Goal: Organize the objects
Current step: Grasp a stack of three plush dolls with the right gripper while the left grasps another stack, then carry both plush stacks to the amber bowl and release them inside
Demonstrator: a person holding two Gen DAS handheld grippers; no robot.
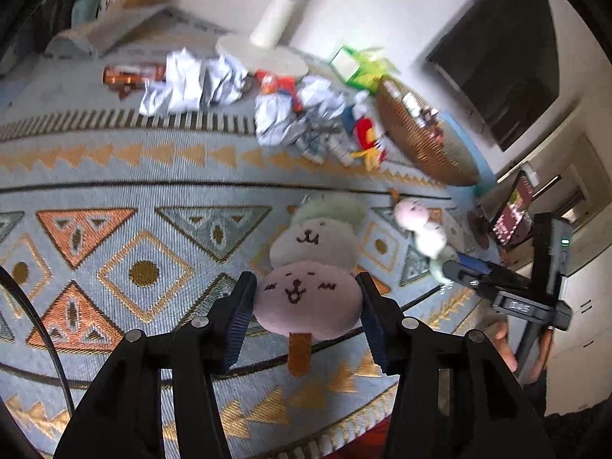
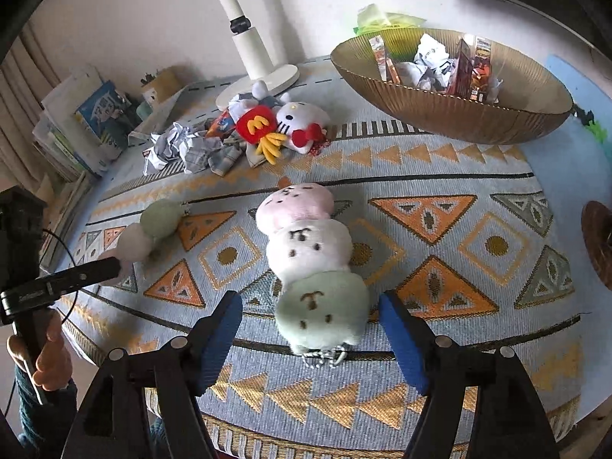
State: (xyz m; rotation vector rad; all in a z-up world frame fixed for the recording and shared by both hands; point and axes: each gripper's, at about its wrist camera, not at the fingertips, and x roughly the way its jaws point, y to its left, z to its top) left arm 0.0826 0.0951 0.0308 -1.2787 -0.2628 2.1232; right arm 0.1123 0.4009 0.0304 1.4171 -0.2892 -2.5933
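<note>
A patterned rug (image 2: 440,176) covers the floor of a lived-in room, white wall behind, clutter along its far edge. My left gripper (image 1: 306,306) brackets the pink end of a three-ball dumpling plush (image 1: 310,267), its pads (image 1: 239,317) just beside the fabric on either side, with no clear squeeze that I can see; the plush lies flat on the rug, its stick pointing at six o'clock. My right gripper (image 2: 311,334) stands wide open around the green end of a second dumpling plush (image 2: 310,256), clear gaps on both sides, the cord loop toward me. Both toys lie lengthwise along my fingers, which I judge suits a grasp across the narrow width. Farther out, at eleven o'clock in the right view, sit a white cat plush (image 2: 302,122), a red fries toy (image 2: 258,128) and crumpled paper (image 2: 183,149) beside a white lamp base (image 2: 260,80). At one o'clock a gold ribbed bowl (image 2: 459,114) already holds wrappers and paper, probably the collecting point for rubbish, not toys.
</note>
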